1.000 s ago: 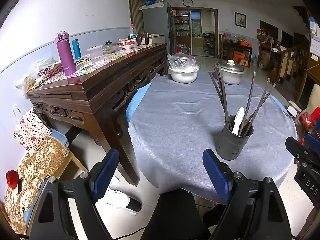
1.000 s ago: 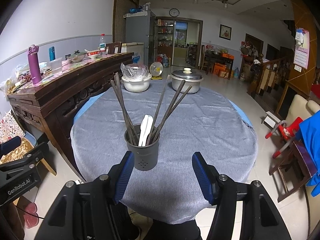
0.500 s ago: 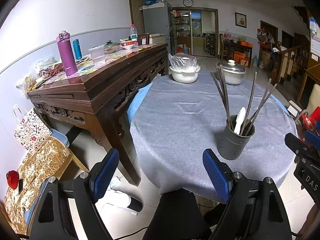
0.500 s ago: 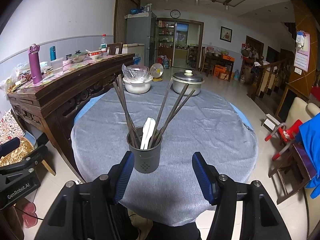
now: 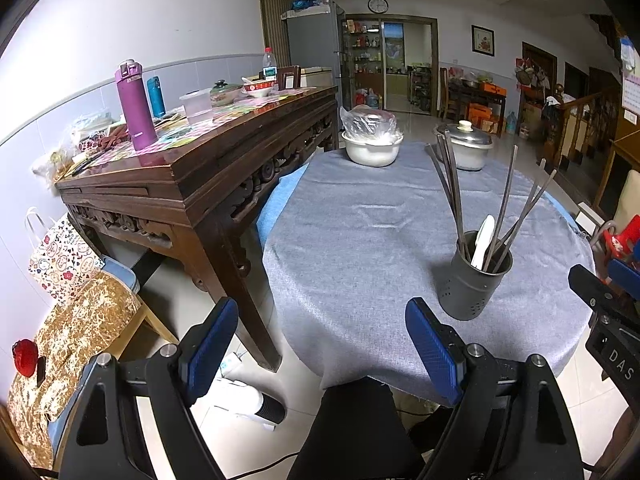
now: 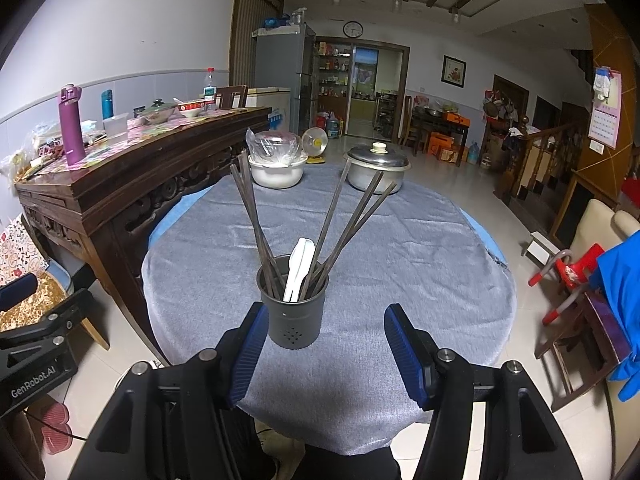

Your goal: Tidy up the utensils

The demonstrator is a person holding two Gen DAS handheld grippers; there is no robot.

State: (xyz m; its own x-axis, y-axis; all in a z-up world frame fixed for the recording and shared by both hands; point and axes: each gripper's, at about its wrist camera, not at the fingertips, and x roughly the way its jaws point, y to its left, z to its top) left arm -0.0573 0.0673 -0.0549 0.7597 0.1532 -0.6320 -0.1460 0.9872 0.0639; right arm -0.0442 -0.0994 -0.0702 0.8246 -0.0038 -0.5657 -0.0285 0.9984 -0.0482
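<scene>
Two grippers hover at the near edge of the round desk point(image 5: 360, 216) covered in grey cloth. Left gripper point(image 5: 324, 344): jaws wide apart and empty, much as a second ago. The dark grey perforated metal utensil holder point(image 6: 295, 312), holding dark chopsticks point(image 6: 256, 224) and a white plastic spoon point(image 6: 298, 270), now sits closer, just beyond the right gripper point(image 6: 322, 350), whose jaws stand apart without touching it.

Black tongs point(image 6: 324, 344), blue ribbed pads point(image 6: 404, 354) (silver screws), "GenRobot.AI" lettering
</scene>
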